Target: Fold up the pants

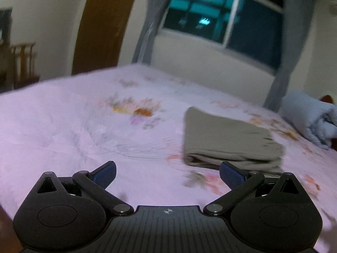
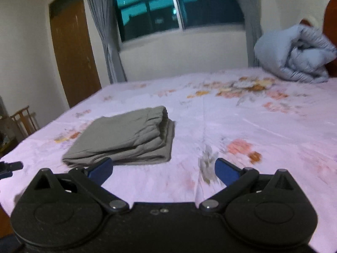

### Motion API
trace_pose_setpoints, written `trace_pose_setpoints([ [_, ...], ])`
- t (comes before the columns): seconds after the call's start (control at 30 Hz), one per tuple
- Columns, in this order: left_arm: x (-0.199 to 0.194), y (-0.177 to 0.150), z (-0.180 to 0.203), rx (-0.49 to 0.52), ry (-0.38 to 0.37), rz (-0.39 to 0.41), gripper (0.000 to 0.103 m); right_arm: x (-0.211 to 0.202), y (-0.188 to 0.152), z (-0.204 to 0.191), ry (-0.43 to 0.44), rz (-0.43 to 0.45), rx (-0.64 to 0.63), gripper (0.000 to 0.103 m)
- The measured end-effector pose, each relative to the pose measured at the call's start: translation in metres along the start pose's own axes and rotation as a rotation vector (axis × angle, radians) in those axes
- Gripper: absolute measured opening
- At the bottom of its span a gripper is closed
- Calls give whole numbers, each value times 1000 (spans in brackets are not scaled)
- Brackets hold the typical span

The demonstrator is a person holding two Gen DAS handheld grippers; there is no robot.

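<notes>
On bed (image 2: 242, 126): grey pants (image 2: 126, 137) folded, lying flat | left gripper (image 1: 167, 174) jaws spread, empty | right gripper (image 2: 163, 169) jaws spread, empty

A home bedroom at night: a wide bed (image 2: 242, 126) under a pink floral sheet fills the room, a rolled pale-blue quilt (image 2: 294, 57) bunched against its reddish wooden headboard (image 2: 331, 21). Grey curtains (image 2: 103, 31) frame a dark window (image 2: 168, 6) reflecting a ceiling light. A brown wooden door (image 2: 71, 52) and a wooden chair (image 2: 24, 118) stand along cream walls.
</notes>
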State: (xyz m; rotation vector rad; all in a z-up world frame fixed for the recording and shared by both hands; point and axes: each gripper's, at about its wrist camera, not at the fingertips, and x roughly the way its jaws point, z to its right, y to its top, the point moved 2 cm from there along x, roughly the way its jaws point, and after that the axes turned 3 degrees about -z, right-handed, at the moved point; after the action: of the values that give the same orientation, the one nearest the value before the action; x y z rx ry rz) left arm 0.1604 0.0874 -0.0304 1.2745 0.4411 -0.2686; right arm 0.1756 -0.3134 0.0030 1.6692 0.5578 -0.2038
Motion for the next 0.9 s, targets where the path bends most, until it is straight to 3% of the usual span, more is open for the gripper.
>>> trace_pose_setpoints([
  [0.2, -74, -31, 51, 200, -59, 64, 103, -80, -34, -29, -25, 137, -46, 97],
  [0.33, -115, -40, 68, 228, -67, 126, 103, -110, -42, -52, -6, 190, -132, 97],
  [0.43, -139, -46, 72, 236, -80, 181, 103, -116, -48, -64, -5, 174, -176, 97],
  [0.53, -149, -54, 77, 252, -75, 212, 103, -118, -52, -71, -18, 196, -207, 97],
  [0.7, -147, -55, 80, 272, -58, 183, 103, -110, -52, -70, -22, 170, -176, 97],
  [0.9, -144, -56, 78, 261, -89, 189, 103, -106, -56, -77, -24, 165, -186, 97],
])
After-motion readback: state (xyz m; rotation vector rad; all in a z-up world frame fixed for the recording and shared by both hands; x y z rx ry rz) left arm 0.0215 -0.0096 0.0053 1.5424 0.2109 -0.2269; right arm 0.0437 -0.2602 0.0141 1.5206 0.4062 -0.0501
